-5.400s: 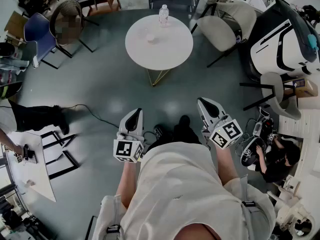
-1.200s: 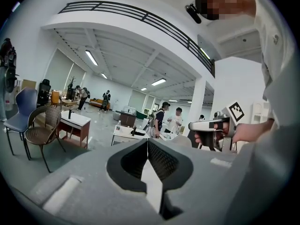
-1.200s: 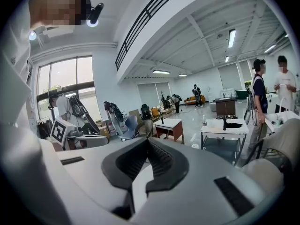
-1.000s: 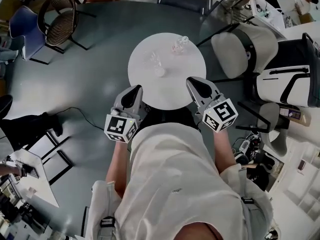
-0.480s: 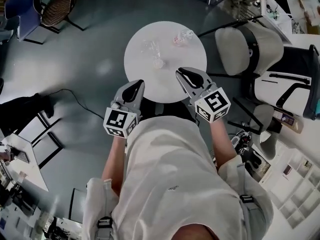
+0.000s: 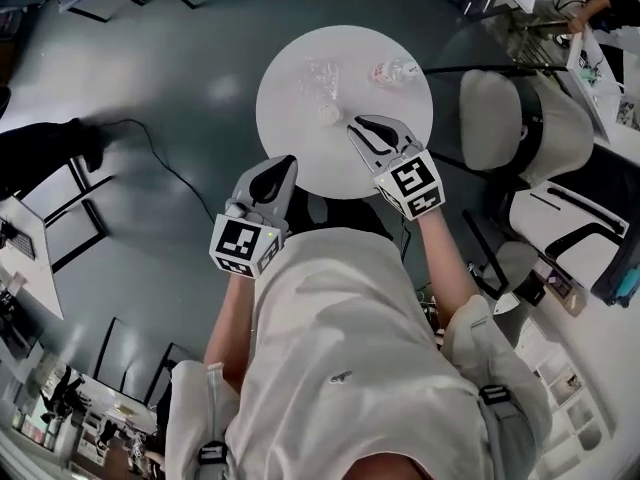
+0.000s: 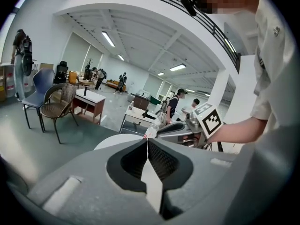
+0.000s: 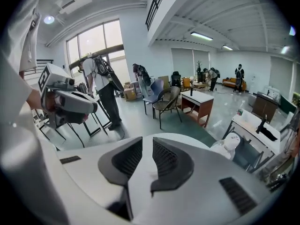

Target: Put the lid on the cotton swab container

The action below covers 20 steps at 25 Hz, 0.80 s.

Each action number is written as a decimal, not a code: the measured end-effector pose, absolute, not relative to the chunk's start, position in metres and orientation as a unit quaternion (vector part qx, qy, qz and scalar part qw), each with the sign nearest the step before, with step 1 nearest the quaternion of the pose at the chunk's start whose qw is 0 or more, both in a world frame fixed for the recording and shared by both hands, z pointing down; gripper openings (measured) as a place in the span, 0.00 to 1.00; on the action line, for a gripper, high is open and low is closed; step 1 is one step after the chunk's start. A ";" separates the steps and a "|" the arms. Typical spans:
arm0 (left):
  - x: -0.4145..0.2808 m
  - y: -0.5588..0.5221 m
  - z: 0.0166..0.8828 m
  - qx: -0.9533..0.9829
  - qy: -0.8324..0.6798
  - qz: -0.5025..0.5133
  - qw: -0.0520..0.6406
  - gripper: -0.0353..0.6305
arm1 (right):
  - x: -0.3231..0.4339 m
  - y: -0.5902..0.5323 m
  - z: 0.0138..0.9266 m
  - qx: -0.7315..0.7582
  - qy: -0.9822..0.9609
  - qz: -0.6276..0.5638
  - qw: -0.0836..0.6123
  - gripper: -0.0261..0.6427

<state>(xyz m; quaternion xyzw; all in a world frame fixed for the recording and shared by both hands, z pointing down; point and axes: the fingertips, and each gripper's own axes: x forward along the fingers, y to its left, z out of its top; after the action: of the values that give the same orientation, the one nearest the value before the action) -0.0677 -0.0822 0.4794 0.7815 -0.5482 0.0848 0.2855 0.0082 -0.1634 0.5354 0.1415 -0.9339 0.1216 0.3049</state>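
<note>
A round white table (image 6: 300, 158) carries a clear cotton swab container (image 6: 320, 74). A small round pale piece (image 6: 329, 114), apparently its lid, lies just in front of it. My right gripper (image 6: 355, 125) reaches over the table's near right part, its tips a short way right of that piece. Its jaws have just been opening and stand apart with nothing between them (image 8: 146, 142). My left gripper (image 6: 285, 164) hovers at the table's near left edge, shut and empty (image 7: 147, 142). Neither gripper touches the container or the lid.
A clear plastic bottle (image 6: 393, 70) lies on the table's far right. A padded grey chair (image 6: 500, 118) stands right of the table. A cable (image 6: 170, 163) runs over the floor to the left. Desks, chairs and people fill the room behind.
Both grippers have come forward and down toward the table. The right one now reaches over the tabletop, and its jaws have parted. The left one stays shut at the table's edge.
</note>
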 end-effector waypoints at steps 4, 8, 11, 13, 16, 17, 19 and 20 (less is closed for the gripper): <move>-0.062 -0.080 0.492 0.758 -0.571 0.084 0.303 0.07 | 0.005 -0.171 0.567 0.112 -0.930 0.121 0.328 0.15; -0.054 -0.078 0.501 0.736 -0.593 0.080 0.317 0.07 | 0.003 -0.169 0.595 0.073 -0.924 0.099 0.363 0.16; -0.052 -0.075 0.507 0.723 -0.606 0.077 0.322 0.07 | -0.001 -0.169 0.616 0.044 -0.919 0.069 0.387 0.18; -0.051 -0.073 0.511 0.715 -0.614 0.076 0.325 0.07 | -0.005 -0.169 0.627 0.029 -0.914 0.049 0.401 0.18; -0.052 -0.069 0.514 0.701 -0.627 0.072 0.332 0.07 | -0.013 -0.168 0.641 0.008 -0.909 0.032 0.415 0.19; -0.051 -0.067 0.515 0.696 -0.631 0.069 0.334 0.07 | -0.015 -0.167 0.645 0.001 -0.907 0.028 0.419 0.19; -0.051 -0.067 0.516 0.690 -0.637 0.064 0.337 0.07 | -0.018 -0.168 0.651 -0.007 -0.905 0.020 0.425 0.20; -0.050 -0.067 0.517 0.688 -0.639 0.062 0.338 0.07 | -0.020 -0.168 0.653 -0.010 -0.904 0.017 0.427 0.21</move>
<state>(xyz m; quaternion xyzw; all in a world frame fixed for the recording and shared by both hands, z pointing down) -0.0502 -0.0668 0.5166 0.6881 -0.6390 0.0619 0.3384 -0.0195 -0.1681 0.6530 -0.0100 -0.9041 0.0166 0.4268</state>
